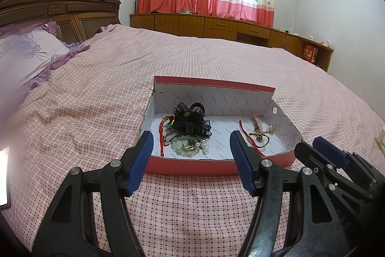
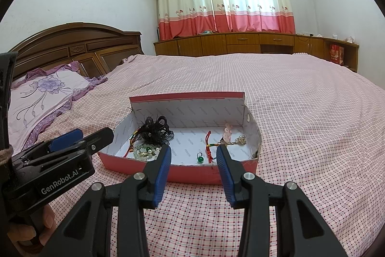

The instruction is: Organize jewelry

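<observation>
Jewelry lies in two loose heaps inside the red box just ahead of both grippers, bead bracelet left, red cord right. Sorting appears unfinished. Left gripper and right gripper stand agape, empty.

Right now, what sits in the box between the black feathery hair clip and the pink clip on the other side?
Mostly bare white box floor. Between the black hair clip and the pink clip, the right wrist view shows only a red cord bracelet and a small green bead.
</observation>
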Tool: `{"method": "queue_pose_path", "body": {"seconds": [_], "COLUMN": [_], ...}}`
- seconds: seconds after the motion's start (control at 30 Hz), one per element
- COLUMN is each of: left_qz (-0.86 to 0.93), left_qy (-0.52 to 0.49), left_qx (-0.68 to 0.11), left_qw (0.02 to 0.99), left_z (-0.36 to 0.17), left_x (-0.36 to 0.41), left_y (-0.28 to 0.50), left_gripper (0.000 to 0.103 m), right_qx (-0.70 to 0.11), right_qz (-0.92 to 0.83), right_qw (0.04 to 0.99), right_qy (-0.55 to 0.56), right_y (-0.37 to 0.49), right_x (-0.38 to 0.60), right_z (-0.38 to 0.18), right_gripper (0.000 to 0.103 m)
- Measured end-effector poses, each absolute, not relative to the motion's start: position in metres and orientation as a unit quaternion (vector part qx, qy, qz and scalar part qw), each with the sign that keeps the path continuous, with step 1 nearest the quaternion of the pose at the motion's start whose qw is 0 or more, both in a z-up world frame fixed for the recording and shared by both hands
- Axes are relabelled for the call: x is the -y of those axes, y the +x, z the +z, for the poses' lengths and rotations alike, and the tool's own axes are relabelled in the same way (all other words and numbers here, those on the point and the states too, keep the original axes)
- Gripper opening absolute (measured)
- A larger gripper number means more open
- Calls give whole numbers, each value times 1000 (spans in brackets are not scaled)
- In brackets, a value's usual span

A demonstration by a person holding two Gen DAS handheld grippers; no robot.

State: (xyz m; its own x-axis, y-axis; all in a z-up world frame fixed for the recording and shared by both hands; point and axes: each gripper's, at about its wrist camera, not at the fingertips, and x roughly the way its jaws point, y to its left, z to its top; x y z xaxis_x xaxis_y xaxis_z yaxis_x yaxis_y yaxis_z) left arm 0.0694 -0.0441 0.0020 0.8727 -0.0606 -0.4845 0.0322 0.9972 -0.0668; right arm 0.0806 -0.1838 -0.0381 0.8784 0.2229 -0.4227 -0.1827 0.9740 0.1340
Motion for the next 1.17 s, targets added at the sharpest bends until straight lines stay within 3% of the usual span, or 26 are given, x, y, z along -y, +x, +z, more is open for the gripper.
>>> {"method": "queue_pose_path", "body": {"seconds": [1.17], "left_qz": [-27], "left_qy": [-30], "left_qx": [-251], "left_qw": [967], "left_z": [3], "left_x": [48], "left_y": [71], "left_gripper": [58], "right_qx": [-223], "right_qz": [105], "right_qw": [968], "right_qy": [44], "right_y": [81], "right_x": [184], "right_z": [-39], "right_gripper": [42]}}
